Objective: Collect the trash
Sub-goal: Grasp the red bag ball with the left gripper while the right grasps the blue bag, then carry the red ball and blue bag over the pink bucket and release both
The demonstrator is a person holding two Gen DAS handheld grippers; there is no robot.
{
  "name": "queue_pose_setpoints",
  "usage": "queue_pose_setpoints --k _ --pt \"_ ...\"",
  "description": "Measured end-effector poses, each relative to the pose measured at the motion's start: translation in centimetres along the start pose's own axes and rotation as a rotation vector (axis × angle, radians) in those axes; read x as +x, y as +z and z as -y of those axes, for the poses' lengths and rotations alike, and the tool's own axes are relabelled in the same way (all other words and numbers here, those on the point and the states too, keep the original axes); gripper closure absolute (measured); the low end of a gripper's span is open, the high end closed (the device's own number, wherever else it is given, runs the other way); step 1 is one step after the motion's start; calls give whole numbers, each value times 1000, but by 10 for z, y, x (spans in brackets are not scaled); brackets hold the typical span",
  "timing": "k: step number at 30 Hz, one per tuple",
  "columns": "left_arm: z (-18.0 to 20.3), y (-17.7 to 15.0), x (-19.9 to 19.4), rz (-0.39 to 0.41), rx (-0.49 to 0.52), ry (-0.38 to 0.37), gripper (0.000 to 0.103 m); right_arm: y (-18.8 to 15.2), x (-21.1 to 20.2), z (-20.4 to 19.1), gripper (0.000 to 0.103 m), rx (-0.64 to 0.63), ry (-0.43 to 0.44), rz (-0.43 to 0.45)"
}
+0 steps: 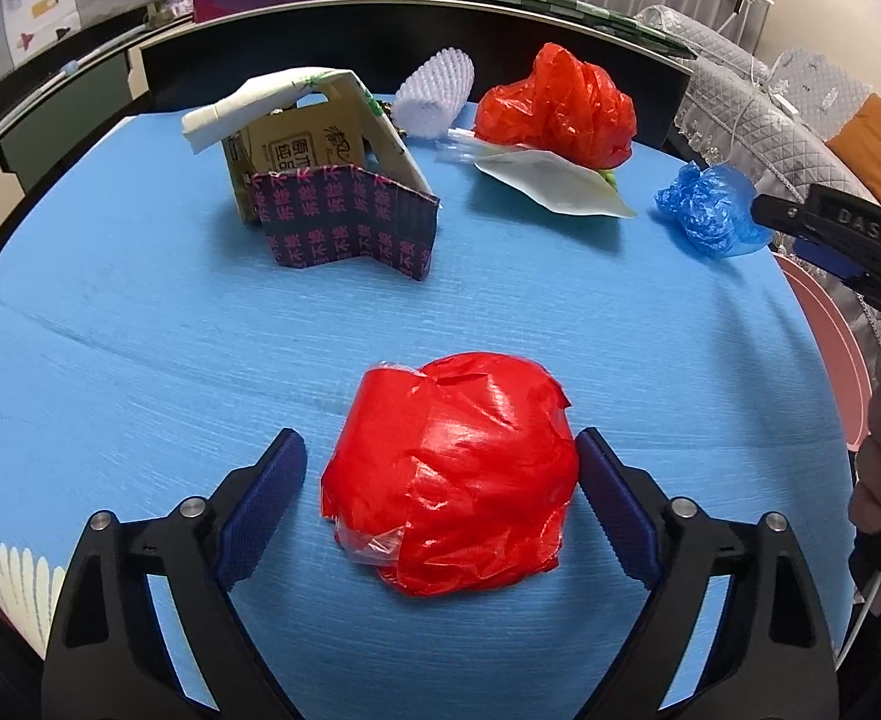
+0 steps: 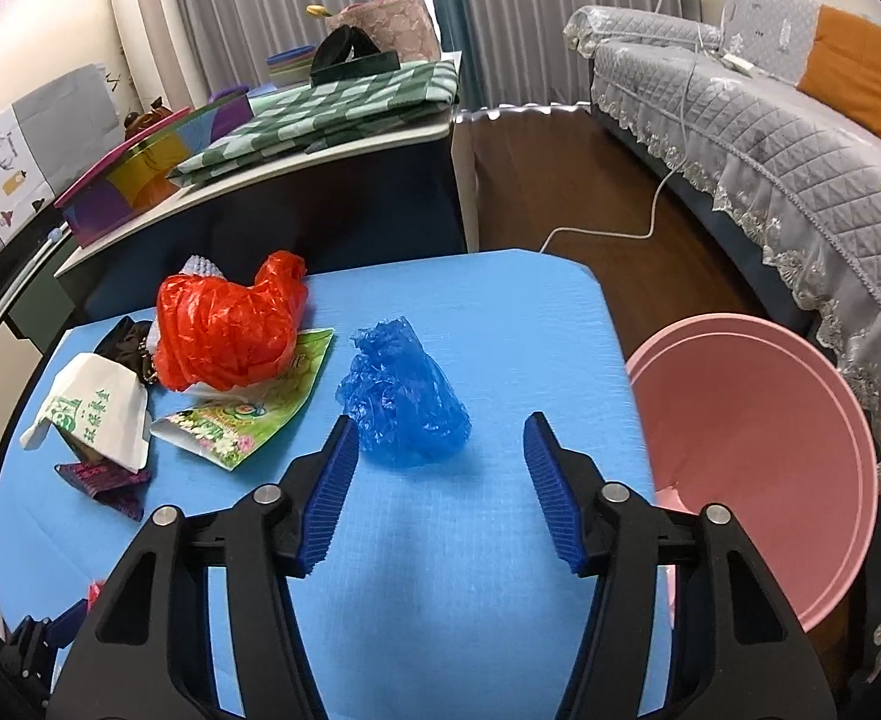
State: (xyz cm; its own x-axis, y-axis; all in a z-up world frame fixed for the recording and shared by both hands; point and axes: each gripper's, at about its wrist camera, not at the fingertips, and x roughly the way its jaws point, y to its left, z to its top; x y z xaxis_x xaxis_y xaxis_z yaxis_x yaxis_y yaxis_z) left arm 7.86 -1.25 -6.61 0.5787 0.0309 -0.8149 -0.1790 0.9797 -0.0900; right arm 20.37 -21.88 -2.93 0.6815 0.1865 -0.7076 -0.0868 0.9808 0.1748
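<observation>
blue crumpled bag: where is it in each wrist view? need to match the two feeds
Left wrist: blue crumpled bag at right, near the mat's far right edge, just left of the right gripper coming in from the frame edge.
Right wrist: blue crumpled bag at centre, just ahead of the open jaws, nearer the left one.
Shared landmark: loose red plastic bag, left of it in both.

Red ball [image 1: 449, 474]: thin glossy plastic film, crinkled. Blue bag [image 2: 404, 405]: translucent wrinkled plastic. Table cover [image 1: 140, 372]: matt blue, finely ribbed. Box [image 1: 344, 204]: matt cardboard. Bin [image 2: 764, 480]: smooth pink plastic. Sofa cover [image 2: 770, 162]: quilted grey cloth, lace edge.
</observation>
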Motion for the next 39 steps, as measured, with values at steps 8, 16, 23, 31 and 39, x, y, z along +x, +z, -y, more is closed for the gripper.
queue_pose_setpoints --k 8,16,23,31,39 --pt "-2 3 0 4 3 -2 28 1 13 -3 91 -19 17 -32" --pt "-3 5 -9 42 11 -9 29 -2 -4 -5 101 -48 25 1" --pt "-2 7 -23 89 13 -12 29 -5 -36 -4 101 -65 28 54" --pt "2 4 -42 143 25 -31 29 -14 -82 5 101 -70 16 113" --pt "13 2 -65 192 41 -77 29 -26 -120 18 101 -72 -14 156"
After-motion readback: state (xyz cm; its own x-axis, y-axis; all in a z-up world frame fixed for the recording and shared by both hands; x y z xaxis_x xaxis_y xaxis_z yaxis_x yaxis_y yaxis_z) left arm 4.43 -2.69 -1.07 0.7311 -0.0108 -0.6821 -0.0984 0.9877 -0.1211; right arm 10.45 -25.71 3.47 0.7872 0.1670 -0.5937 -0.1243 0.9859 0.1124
